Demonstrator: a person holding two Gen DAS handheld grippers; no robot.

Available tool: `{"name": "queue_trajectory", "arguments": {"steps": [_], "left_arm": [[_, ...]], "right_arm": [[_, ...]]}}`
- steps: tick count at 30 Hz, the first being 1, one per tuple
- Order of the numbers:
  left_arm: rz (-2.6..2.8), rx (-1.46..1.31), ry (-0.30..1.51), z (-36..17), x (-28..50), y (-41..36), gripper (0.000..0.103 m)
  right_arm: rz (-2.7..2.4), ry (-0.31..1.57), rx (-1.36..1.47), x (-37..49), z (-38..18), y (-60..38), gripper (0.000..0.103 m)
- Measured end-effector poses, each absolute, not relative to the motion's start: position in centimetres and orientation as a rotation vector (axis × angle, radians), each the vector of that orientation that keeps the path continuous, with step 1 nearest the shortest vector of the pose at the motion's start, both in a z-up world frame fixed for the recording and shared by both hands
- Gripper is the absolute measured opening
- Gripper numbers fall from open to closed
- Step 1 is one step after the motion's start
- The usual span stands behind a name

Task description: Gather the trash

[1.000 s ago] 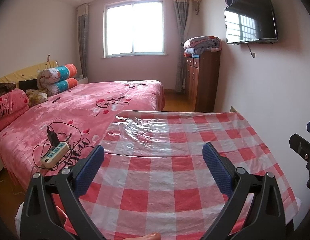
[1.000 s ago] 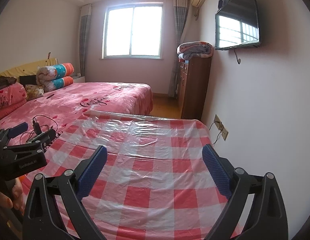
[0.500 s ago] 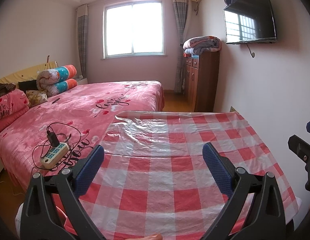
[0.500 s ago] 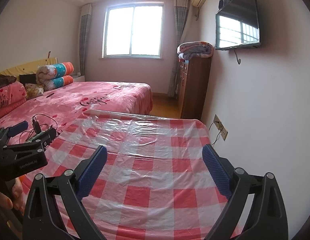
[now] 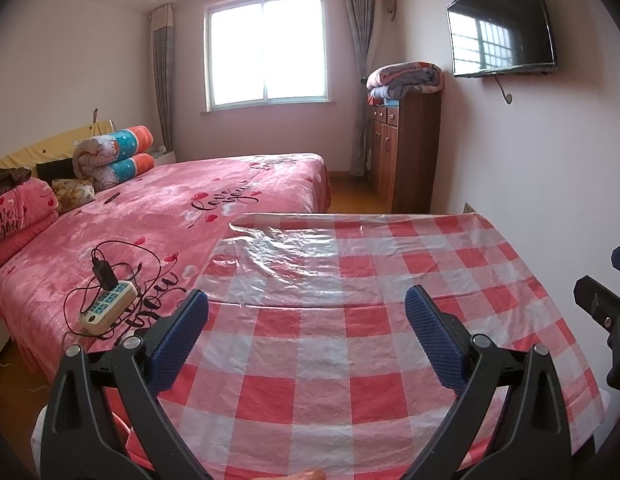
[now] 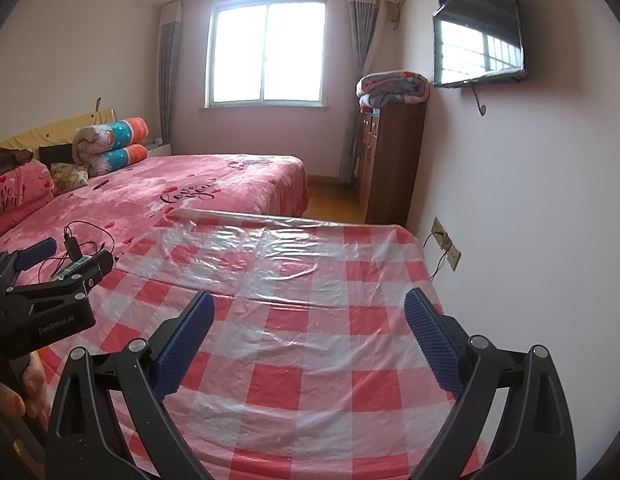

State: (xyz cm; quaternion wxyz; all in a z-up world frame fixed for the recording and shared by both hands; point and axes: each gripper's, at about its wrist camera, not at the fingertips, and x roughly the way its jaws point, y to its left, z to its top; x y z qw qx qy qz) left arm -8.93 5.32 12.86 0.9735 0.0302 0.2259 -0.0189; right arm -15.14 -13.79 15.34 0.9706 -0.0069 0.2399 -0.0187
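Over the desk (image 5: 310, 360) with its red-checked plastic cover, the left tool (image 5: 305, 332) and the right tool (image 6: 305, 336) both hover with jaws spread wide and nothing between them, and compared with a moment ago almost nothing has shifted beyond a slight drift of the views. No trash shows anywhere on the desk or the bed (image 5: 189, 208), where only a power strip (image 5: 107, 312) lies, so I'd judge collecting has not begun and the person must first find something to pick up.

Red-white checked tablecloth (image 5: 330, 360), seemingly pink bedspread (image 5: 169, 216)
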Motion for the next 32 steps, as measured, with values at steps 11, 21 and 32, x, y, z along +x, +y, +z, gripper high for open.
{"name": "queue_trajectory", "arguments": {"steps": [11,21,32], "left_arm": [[-0.040,0.083,0.514,10.4,-6.6,4.5,0.099],[-0.037,0.132,0.625,6.3,-3.5,2.6,0.099],[-0.022,0.149,0.833,1.0,1.1,0.5,0.099]], "right_arm": [[-0.021,0.542,0.010,-12.9,12.5,-14.4,0.095],[-0.025,0.641,0.082,-9.6,8.5,-16.5,0.095],[-0.066,0.868,0.154,-3.7,2.3,-18.0,0.095]]}}
